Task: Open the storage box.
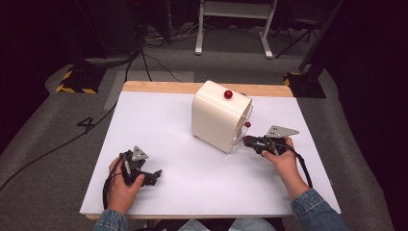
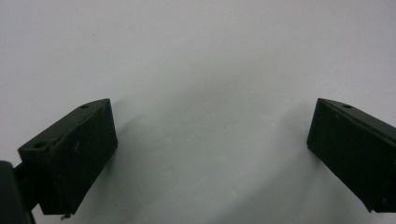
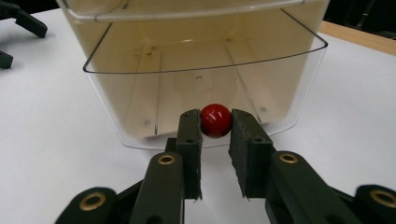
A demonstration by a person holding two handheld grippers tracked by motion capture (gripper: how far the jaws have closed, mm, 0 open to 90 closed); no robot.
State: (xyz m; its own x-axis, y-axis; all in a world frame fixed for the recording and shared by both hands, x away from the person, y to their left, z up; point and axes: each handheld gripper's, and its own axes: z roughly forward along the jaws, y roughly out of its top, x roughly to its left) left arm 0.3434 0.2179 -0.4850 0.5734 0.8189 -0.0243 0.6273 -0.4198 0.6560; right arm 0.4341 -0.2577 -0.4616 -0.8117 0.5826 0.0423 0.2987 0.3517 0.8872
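1. The right tool (image 3: 215, 122) is clamped on the small glossy red knob (image 3: 216, 120) of the clear plastic drawer (image 3: 299, 79), low in the cream plastic box (image 1: 214, 120).
2. The drawer's slide axis runs straight along that tool, back towards the hand.
3. The left tool (image 1: 144, 174) rests agape on the white counter (image 1: 192, 178), well apart.

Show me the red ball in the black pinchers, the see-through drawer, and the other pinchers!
red knob (image 3: 216, 120), right gripper view, on its shiny front.
clear drawer (image 3: 116, 51), right gripper view, on its left wall.
left gripper (image 1: 153, 177), high view, between its open fingertips.
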